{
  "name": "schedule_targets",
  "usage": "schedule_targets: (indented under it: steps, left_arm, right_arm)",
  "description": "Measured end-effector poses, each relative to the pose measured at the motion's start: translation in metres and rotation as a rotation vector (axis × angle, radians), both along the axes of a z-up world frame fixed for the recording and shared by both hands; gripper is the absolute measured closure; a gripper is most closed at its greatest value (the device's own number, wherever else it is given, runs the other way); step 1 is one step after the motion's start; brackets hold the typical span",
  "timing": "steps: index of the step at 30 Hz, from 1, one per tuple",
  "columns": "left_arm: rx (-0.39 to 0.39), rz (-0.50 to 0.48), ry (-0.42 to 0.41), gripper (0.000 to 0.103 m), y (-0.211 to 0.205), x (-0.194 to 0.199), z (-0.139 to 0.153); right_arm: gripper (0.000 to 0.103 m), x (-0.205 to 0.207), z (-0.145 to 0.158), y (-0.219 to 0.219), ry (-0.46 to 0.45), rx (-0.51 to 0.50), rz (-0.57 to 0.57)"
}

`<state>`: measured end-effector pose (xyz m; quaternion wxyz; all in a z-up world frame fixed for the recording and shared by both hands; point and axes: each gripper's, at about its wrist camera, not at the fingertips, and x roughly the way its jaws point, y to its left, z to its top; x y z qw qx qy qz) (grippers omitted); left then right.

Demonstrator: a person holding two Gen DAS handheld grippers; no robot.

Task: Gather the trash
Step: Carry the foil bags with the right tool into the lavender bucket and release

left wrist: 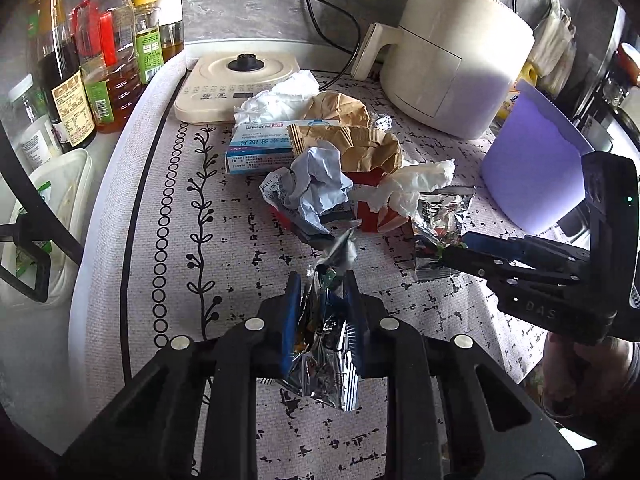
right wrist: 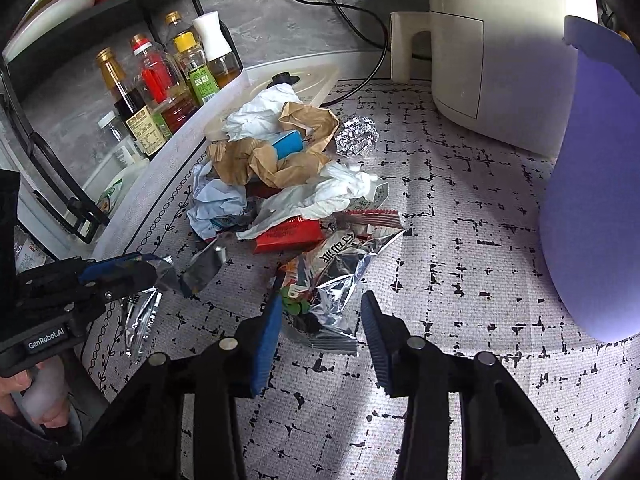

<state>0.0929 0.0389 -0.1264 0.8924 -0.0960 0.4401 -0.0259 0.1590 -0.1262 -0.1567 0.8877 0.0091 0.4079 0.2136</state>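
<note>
The trash you are collecting lies heaped in the middle of the patterned worktop [right wrist: 460, 216]: crumpled brown paper [right wrist: 256, 160], white tissue [right wrist: 332, 192], a blue-and-white medicine box [left wrist: 260, 146], a red carton [right wrist: 288, 236], a ball of foil [right wrist: 357, 136] and several silver wrappers.

Your left tongs [left wrist: 320, 296] are clamped on a crumpled silver wrapper [left wrist: 324, 352] at the near edge of the heap; its foil is bunched between the blue pads and spills out below them.

Your right tongs [right wrist: 320, 312] stand around a second silver snack wrapper [right wrist: 340, 276] with Korean print. In the right wrist view the far pad is clear of the foil, while in the left wrist view the tips look nearly together on the wrapper's edge, so whether it is gripped cannot be told.

A lilac bin [right wrist: 592, 208] stands just right of the heap, a cream air fryer [left wrist: 460, 56] behind it, and sauce bottles [left wrist: 100, 52] line the left.
</note>
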Motion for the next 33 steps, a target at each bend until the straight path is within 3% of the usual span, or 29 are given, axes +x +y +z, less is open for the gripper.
schedule_targets:
  steps: [4, 10, 16, 30, 33]
  left_arm:
    - [0.01, 0.027, -0.028, 0.084, 0.002, -0.01, 0.012]
    - [0.014, 0.041, -0.057, 0.093, -0.001, -0.02, 0.024]
    - [0.02, 0.048, -0.111, 0.094, -0.006, -0.03, 0.044]
    - [0.059, -0.019, -0.277, 0.094, -0.031, -0.018, 0.106]
    - [0.061, -0.047, -0.308, 0.094, -0.041, -0.011, 0.117]
  right_arm:
    - [0.086, -0.006, 0.002, -0.002, 0.0, 0.029, 0.004]
    - [0.088, -0.024, 0.016, -0.013, -0.036, 0.058, -0.001]
    - [0.088, -0.044, 0.036, -0.033, -0.09, 0.096, -0.022]
    - [0.088, -0.073, 0.115, -0.078, -0.307, 0.116, -0.087]
    - [0.088, -0.072, 0.133, -0.098, -0.338, 0.166, -0.102]
